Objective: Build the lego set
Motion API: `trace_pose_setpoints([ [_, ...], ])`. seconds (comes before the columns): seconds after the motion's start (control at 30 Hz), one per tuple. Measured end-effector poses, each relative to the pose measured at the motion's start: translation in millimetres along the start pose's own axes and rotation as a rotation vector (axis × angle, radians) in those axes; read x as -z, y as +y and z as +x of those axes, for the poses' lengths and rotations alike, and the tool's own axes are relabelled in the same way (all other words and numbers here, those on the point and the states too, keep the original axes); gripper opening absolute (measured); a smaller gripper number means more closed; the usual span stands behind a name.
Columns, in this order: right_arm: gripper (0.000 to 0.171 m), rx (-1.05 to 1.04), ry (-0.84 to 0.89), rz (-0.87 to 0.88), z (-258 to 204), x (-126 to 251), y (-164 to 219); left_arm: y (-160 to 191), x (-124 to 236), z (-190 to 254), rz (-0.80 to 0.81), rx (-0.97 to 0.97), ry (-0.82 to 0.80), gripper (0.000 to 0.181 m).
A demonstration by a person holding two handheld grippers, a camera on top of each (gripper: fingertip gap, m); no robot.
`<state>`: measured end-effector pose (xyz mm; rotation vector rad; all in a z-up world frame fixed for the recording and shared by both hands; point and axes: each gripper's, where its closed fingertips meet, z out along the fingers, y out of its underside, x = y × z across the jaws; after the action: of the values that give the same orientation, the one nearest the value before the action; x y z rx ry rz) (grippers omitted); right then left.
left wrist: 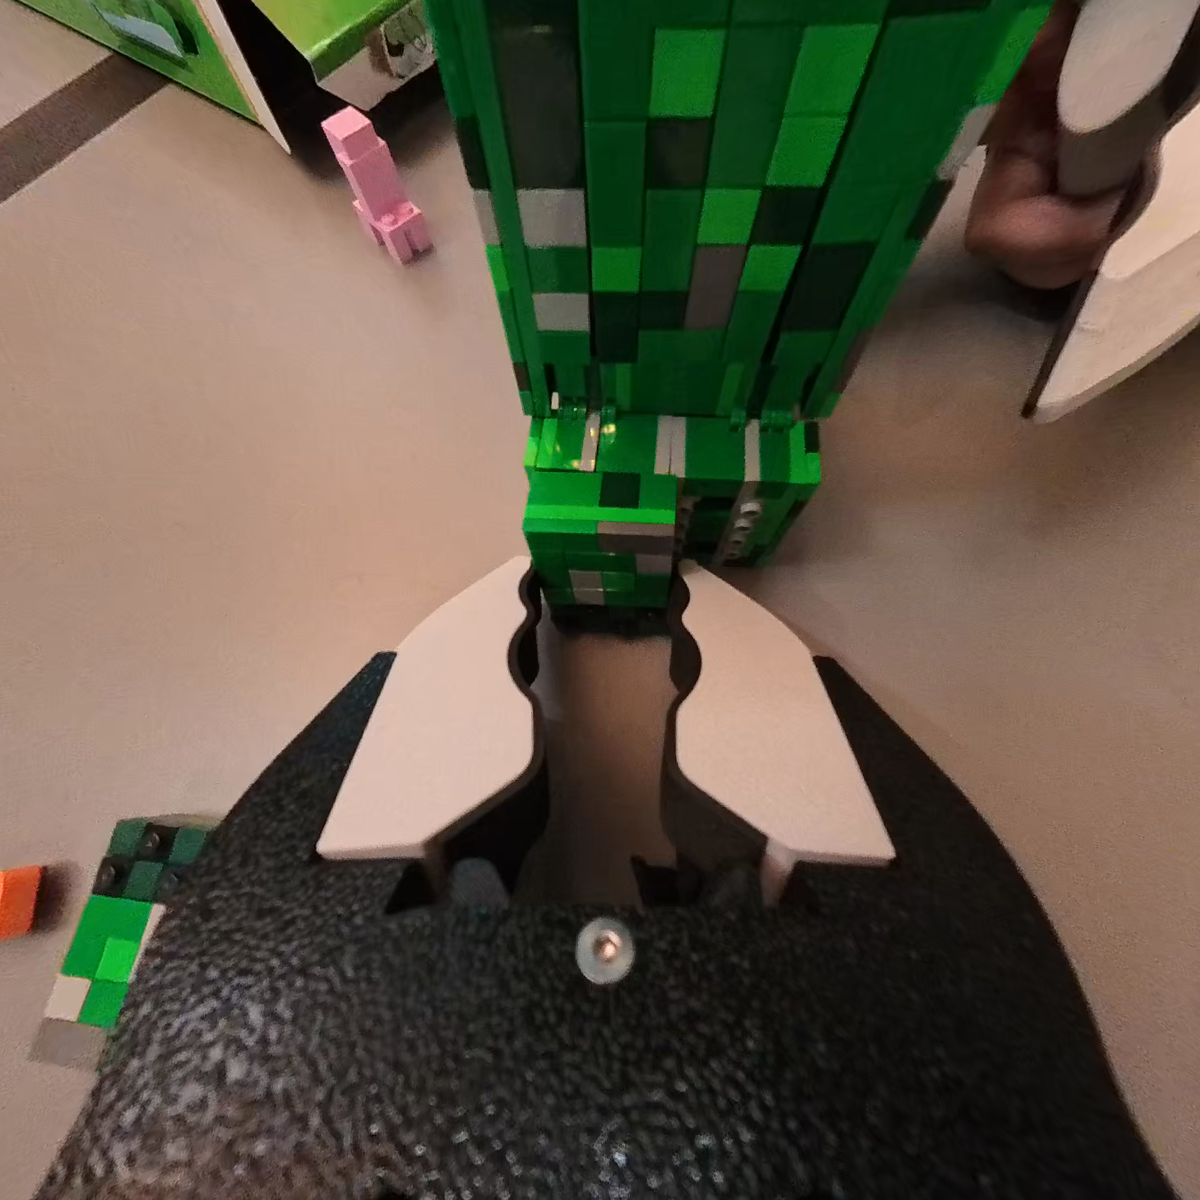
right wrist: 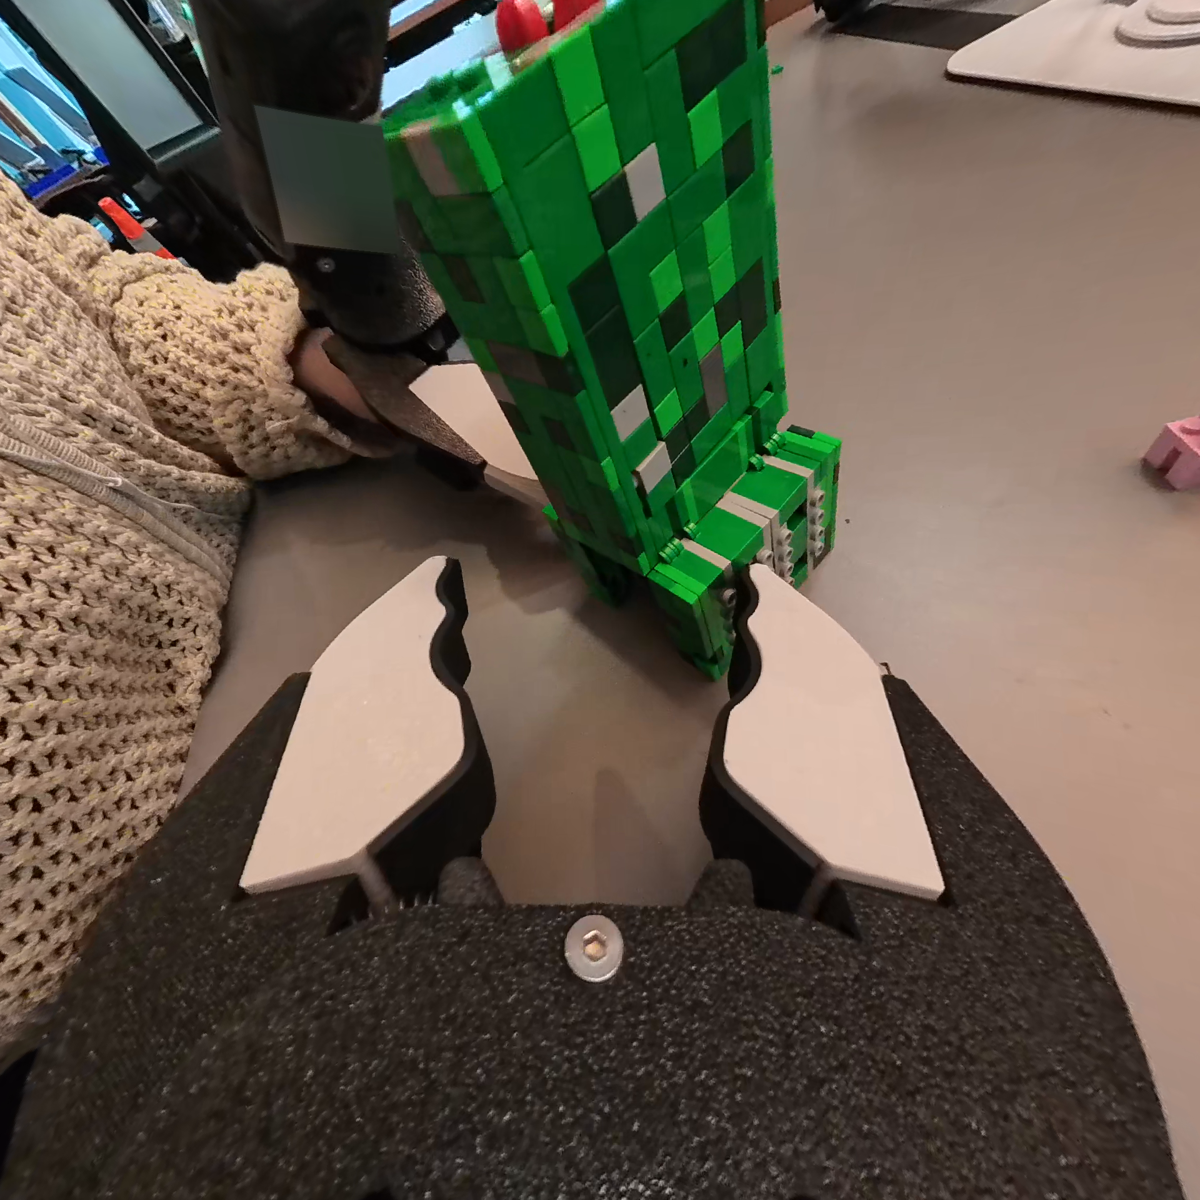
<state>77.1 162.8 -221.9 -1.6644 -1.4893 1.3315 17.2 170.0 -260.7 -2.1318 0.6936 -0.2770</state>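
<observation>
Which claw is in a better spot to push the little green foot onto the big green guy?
Probably left. The left gripper already clasps the foot block at the model's base, while the right gripper is open, holding nothing.

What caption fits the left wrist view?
Left tool shut on a foot block of the green brick figure.

Right gripper [right wrist: 604,587] gapes beside green lego figure [right wrist: 623,273] foot

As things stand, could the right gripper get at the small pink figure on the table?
Probably yes. The right gripper is open and empty, one fingertip against the green model's foot. The pink figure stands off to its right, with only bare table between them.
</observation>
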Motion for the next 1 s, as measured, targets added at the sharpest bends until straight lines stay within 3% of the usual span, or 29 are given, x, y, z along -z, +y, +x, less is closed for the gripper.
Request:
trace_pose_setpoints([
  [0.23, 0.075, -0.001, 0.007, -0.001, 1.2, -0.8, -0.1, 0.9, -0.3, 0.0, -0.007, 0.023, 0.026, 0.038],
  [0.4, 0.073, -0.009, 0.006, 0.001, 1.9, -1.1, -0.4, 2.5, 4.8, 1.2, 0.006, 0.011, 0.063, 0.049],
  [0.57, 0.076, -0.007, 0.029, 0.006, 4.3, -0.3, -0.6, 1.6, 18.9, 4.0, 0.067, -0.09, 0.137, 0.053],
  [0.73, 0.074, 0.087, 0.229, 0.029, 14.1, 8.5, -1.1, -5.0, 29.1, -5.8, 0.106, -0.167, 0.154, 0.042],
  [0.83, 0.076, 0.077, 0.309, 0.011, 11.2, 8.3, 4.8, -12.6, 32.9, -4.5, 0.14, -0.298, 0.212, 0.049],
  [1.0, 0.071, -0.049, 0.601, 0.017, 18.5, 13.9, 13.9, -13.8, 28.3, -8.2, 0.081, -0.41, 0.33, 0.06],
])
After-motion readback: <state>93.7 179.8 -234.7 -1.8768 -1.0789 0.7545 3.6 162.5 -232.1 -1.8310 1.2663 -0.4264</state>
